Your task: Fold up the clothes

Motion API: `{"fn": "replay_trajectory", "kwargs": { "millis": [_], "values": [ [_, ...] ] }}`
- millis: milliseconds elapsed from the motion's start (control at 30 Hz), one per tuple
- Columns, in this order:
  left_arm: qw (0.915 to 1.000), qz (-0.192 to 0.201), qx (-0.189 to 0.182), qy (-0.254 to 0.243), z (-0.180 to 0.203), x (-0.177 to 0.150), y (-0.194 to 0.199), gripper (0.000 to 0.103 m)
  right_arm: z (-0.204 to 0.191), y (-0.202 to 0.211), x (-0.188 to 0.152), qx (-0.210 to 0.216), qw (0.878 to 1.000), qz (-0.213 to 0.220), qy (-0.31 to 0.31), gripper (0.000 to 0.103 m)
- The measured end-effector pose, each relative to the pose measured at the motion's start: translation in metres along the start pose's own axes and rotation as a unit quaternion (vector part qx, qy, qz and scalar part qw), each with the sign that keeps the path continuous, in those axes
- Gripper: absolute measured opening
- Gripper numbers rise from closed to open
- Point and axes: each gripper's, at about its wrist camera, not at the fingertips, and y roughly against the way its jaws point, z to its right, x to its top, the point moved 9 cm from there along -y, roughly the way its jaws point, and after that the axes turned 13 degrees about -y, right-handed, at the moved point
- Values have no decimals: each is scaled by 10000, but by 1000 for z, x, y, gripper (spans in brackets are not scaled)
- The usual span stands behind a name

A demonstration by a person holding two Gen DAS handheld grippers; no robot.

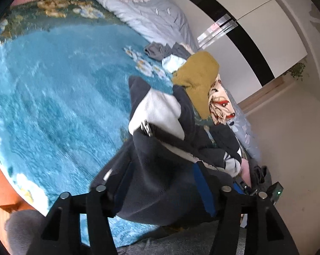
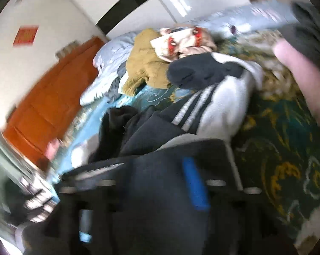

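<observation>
1. Bedroom setting: white wardrobe doors [image 1: 255, 48] with a black stripe behind, orange wooden door [image 2: 51, 97] to one side; both views are smeared by motion blur.
2. Bed [image 1: 53, 97] under a blue floral blanket takes up most of the left wrist view; much of its surface is bare, likely kept as folding space.
3. Pale grey quilt [image 1: 151, 19] bunched along the bed's far edge, out of the way.
4. Heap of unsorted clothes near the quilt: mustard garment [image 1: 197, 78], cream printed piece with red marks [image 2: 181, 42], grey items beyond.
5. Dark jacket [image 1: 160, 174] with white panels and white sleeve stripes is the piece in hand, lifted and crumpled between both tools, partly draped over the blanket; not folded flat.
6. Left hand-held gripper [image 1: 160, 193]: jacket fabric fills the space between its blue-padded fingers, so it appears clamped on the jacket.
7. Right hand-held gripper [image 2: 143, 180]: dark cloth covers it and blur hides the fingers; whether it grips cannot be told.
8. Zip pull [image 1: 146, 127] shows on the jacket's white panel.
</observation>
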Motion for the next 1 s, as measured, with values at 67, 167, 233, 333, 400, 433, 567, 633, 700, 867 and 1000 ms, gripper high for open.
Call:
{"fn": "replay_trajectory", "kwargs": {
  "millis": [67,167,233,333,400,433,567,633,700,867,1000],
  "values": [
    [9997,31,223,-103,0,9,-2,70,-4,-7,-3,-125,9996,86,243,91],
    [9976,-84,517,-443,9,20,-20,73,-10,-18,-7,-313,9974,214,606,103],
    [9940,-168,628,-876,25,27,-38,73,-15,-26,-10,-439,9950,300,848,103],
    [9818,-349,797,-1688,55,35,-69,73,-13,-32,-11,-643,9912,428,1075,103],
    [9690,-602,970,-2190,71,35,-94,73,-10,-33,-11,-630,9910,496,1074,103],
    [9614,-732,1054,-2432,78,35,-107,73,-8,-33,-12,-586,9916,511,1031,103],
    [9261,-1118,1372,-3333,100,37,-155,73,-2,-35,-13,-435,9943,470,853,103],
    [9254,-1212,1340,-3332,105,47,-175,73,-2,-36,-14,-410,9944,499,840,103],
    [9273,-1307,1289,-3263,108,57,-193,73,-2,-37,-15,-415,9944,476,848,103],
    [9346,-1498,1476,-2868,106,74,-241,73,-1,-38,-15,-377,9950,450,810,103],
    [9248,-1566,1821,-2951,97,67,-253,46,-2,-38,-16,-403,9948,443,821,103]
  ]
}}
